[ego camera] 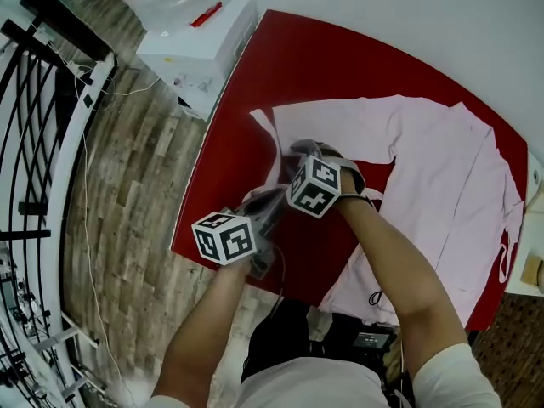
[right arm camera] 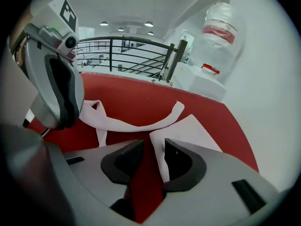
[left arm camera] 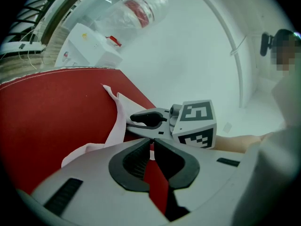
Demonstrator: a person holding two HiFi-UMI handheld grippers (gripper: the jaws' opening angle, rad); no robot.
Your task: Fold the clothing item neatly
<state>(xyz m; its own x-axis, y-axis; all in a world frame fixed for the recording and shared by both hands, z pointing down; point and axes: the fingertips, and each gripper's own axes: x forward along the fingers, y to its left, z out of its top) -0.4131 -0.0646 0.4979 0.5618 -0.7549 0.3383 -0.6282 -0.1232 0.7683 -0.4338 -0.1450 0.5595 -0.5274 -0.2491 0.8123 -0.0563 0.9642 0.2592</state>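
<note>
A pale pink garment (ego camera: pixel 425 160) lies spread on the red table (ego camera: pixel 340 58), with its sleeve reaching left and a narrow strap (ego camera: pixel 265 130) curling off its end. My left gripper (ego camera: pixel 277 194) is near the table's left edge, shut on the strap (left arm camera: pixel 115 117), which trails away from its tips (left arm camera: pixel 152 142). The right gripper (ego camera: pixel 302 149) hovers just beyond it with its jaws apart (right arm camera: pixel 153 142). A folded cloth edge (right arm camera: pixel 161 157) lies between them against the right pad, and nothing is pinched. The strap (right arm camera: pixel 141 124) arcs across the red surface toward the left gripper's finger (right arm camera: pixel 61 88).
A white box (ego camera: pixel 195 41) with a clear water bottle on it stands on the floor beyond the table's left corner. A black railing (ego camera: pixel 42 143) runs along the wooden floor (ego camera: pixel 136 185). The table's left edge (ego camera: pixel 195 202) is directly under the grippers.
</note>
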